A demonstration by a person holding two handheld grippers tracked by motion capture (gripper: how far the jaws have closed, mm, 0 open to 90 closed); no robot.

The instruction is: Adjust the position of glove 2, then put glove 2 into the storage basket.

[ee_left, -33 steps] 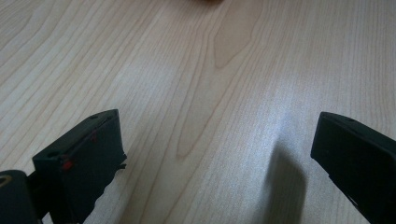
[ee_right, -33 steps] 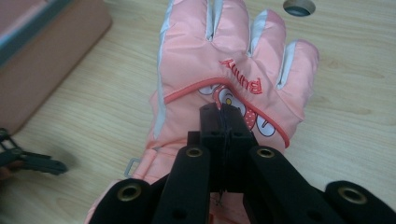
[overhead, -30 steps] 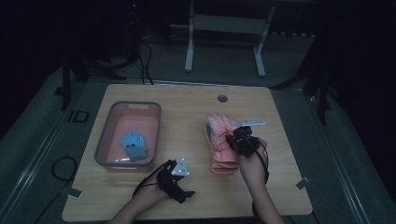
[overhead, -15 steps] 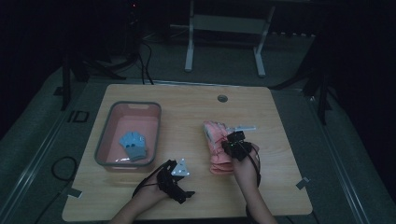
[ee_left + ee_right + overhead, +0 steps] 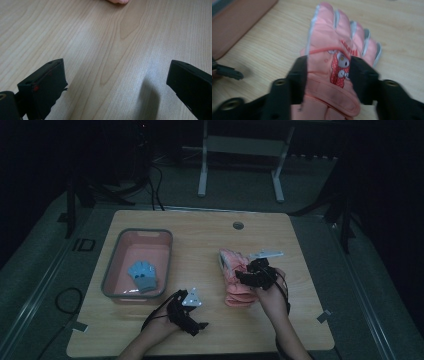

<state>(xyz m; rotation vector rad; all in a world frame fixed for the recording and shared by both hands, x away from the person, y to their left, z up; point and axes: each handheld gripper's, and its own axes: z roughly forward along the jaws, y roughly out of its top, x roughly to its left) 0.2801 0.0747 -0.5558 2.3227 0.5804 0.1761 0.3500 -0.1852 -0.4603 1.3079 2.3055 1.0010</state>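
Note:
A pink glove (image 5: 231,292) with a cartoon patch lies on the wooden table (image 5: 200,245), right of centre. My right gripper (image 5: 243,276) sits over it. In the right gripper view its two black jaws press the glove (image 5: 329,32) near the cuff from both sides, so the right gripper (image 5: 328,62) is shut on it, fingers of the glove pointing away. My left gripper (image 5: 199,326) rests low near the front edge, open. In the left gripper view the left gripper (image 5: 116,72) has bare wood between its jaws and a pink tip (image 5: 117,1) at the top edge.
A pink tray (image 5: 112,265) with a grey rim stands at the left and holds a small blue glove (image 5: 143,275). Its corner shows in the right gripper view (image 5: 237,22). A round grommet (image 5: 238,225) is set in the far table edge. Dark floor, cables and a stand lie beyond.
My right gripper has come slightly nearer and leftward over the pink glove, and the glove has shifted with it. The left gripper has stayed put.

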